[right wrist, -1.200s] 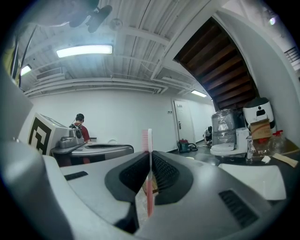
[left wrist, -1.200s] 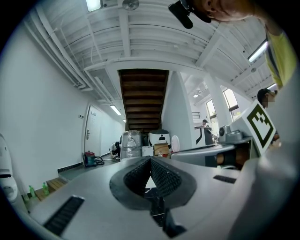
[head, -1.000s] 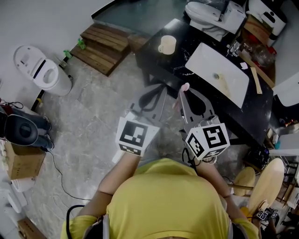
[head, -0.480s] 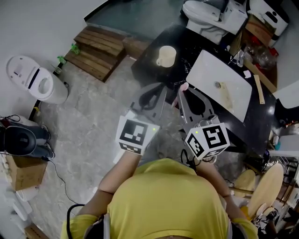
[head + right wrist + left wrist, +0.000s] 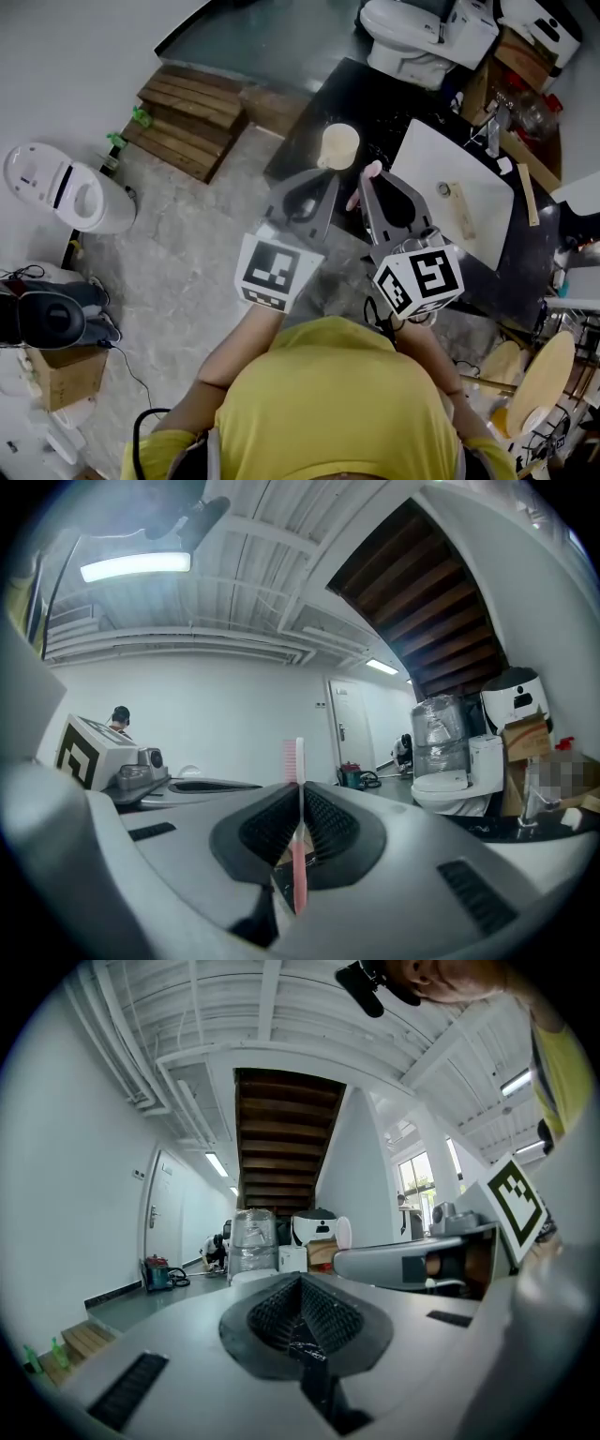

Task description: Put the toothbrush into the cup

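The black counter carries the cup upright, mouth up to receive. Just short of the cup, the left gripper hangs with jaws together on nothing, seemingly spare. Beside it the right gripper pinches the pink toothbrush by its handle, head poking past the tips toward the cup, probably ready for carrying over.

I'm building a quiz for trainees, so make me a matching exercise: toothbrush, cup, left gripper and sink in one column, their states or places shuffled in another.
Things:
1. toothbrush
2. cup
3. left gripper
4. sink

States or places:
A. standing on the black counter
B. shut, nothing held
C. pink, clamped in the right gripper
D. white, right of the cup in the head view

Pairs: 1-C, 2-A, 3-B, 4-D
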`<action>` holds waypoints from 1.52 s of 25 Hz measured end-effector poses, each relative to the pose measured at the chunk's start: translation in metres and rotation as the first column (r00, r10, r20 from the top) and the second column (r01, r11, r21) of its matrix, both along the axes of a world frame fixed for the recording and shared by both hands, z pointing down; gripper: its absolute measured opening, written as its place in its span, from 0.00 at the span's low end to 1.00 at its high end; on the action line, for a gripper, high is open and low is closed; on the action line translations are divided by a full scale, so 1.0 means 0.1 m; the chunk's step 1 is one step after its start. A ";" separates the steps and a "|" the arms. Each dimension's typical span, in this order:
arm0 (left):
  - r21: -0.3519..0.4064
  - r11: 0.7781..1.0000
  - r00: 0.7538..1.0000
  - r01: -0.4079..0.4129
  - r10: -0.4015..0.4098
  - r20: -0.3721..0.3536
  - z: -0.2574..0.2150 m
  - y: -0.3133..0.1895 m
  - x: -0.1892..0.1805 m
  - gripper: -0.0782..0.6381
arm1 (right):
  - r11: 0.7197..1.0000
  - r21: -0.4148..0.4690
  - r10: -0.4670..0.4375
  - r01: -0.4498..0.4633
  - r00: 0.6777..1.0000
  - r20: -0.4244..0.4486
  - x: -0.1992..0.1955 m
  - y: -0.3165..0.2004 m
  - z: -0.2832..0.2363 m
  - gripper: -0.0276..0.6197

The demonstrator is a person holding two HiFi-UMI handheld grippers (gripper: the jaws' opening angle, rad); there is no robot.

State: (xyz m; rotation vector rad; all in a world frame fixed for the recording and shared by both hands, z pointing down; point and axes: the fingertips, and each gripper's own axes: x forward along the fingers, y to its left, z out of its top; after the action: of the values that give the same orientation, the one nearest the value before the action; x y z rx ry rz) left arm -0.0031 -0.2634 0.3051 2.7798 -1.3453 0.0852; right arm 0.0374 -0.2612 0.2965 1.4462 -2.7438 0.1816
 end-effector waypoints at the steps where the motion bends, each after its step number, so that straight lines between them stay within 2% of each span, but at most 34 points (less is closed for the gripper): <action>1: -0.005 1.000 1.000 -0.007 0.007 0.000 0.03 -0.07 -0.01 0.12 | 1.000 -0.001 0.007 -0.007 1.000 0.001 -0.01 -0.07 0.01 0.09; 8: -0.016 0.998 0.998 -0.061 0.061 -0.002 0.15 -0.49 0.00 0.12 | 0.998 -0.004 0.065 -0.065 0.998 0.001 -0.01 -0.50 0.12 0.09; 17: -0.039 0.996 0.996 -0.085 0.085 -0.004 0.23 -0.78 0.03 0.12 | 0.996 -0.002 0.093 -0.093 0.996 -0.008 0.05 -0.93 0.15 0.09; 27: -0.106 0.991 0.996 -0.081 0.084 0.017 0.42 -1.10 0.11 0.12 | 0.998 -0.018 0.066 -0.067 0.997 -0.026 0.09 -1.41 0.23 0.09; 38: -0.172 0.984 0.998 -0.051 0.058 0.035 0.71 -1.38 0.10 0.12 | 0.995 -0.092 0.039 -0.041 0.999 -0.021 0.06 -1.83 0.68 0.09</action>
State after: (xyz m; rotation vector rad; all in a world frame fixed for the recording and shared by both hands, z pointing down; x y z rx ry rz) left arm 0.0072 -0.4009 0.3762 2.6844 -1.2069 0.2479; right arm 0.0432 -0.4441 0.3646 1.4723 -2.6539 0.2907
